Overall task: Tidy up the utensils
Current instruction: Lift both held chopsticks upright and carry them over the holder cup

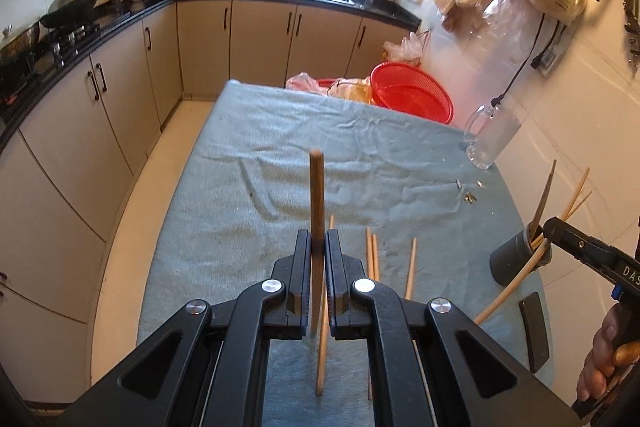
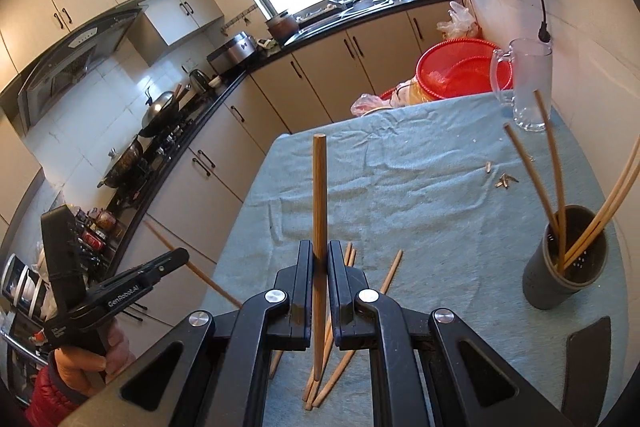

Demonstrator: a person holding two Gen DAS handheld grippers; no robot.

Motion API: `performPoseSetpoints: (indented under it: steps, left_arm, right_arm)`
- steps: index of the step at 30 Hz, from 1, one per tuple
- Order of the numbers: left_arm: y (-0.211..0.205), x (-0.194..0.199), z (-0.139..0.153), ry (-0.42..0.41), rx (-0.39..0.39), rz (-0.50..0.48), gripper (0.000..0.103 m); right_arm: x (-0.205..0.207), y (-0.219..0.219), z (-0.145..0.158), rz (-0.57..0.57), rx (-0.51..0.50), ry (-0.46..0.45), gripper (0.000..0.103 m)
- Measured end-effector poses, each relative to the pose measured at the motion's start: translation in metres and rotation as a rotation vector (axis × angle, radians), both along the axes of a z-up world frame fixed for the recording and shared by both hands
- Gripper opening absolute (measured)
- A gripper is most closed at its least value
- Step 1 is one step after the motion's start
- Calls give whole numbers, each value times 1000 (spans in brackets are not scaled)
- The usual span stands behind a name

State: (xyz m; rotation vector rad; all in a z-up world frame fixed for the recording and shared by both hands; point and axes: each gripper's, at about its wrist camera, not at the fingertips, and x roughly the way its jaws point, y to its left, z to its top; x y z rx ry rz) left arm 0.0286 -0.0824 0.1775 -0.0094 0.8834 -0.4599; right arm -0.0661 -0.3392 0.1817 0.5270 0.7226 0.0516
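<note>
Left wrist: left gripper (image 1: 318, 247) is clamped on one chopstick (image 1: 317, 195), long axis upright between the pads. Grey holder (image 1: 516, 255) sits far right on the blue-cloth surface (image 1: 248, 187), well apart, with the right gripper (image 1: 550, 227) just beside its rim. Loose chopsticks (image 1: 372, 251) lie on the cloth ahead.

Right wrist: right gripper (image 2: 320, 259) is clamped on its own upright chopstick (image 2: 319, 195). Holder is to its right and near; the right hand looks closer, so probably drops first.
</note>
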Motion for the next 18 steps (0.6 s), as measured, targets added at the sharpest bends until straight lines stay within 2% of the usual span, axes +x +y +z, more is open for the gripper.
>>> performPoseSetpoints:
  steps: [9, 18]
  left_arm:
    - [-21, -10, 33, -68, -16, -48, 6]
    - [-59, -26, 59, -117, -40, -131, 6]
  right_arm:
    - [-21, -18, 14, -45, -4, -41, 7]
    - [-52, -48, 34, -113, -10, -86, 7]
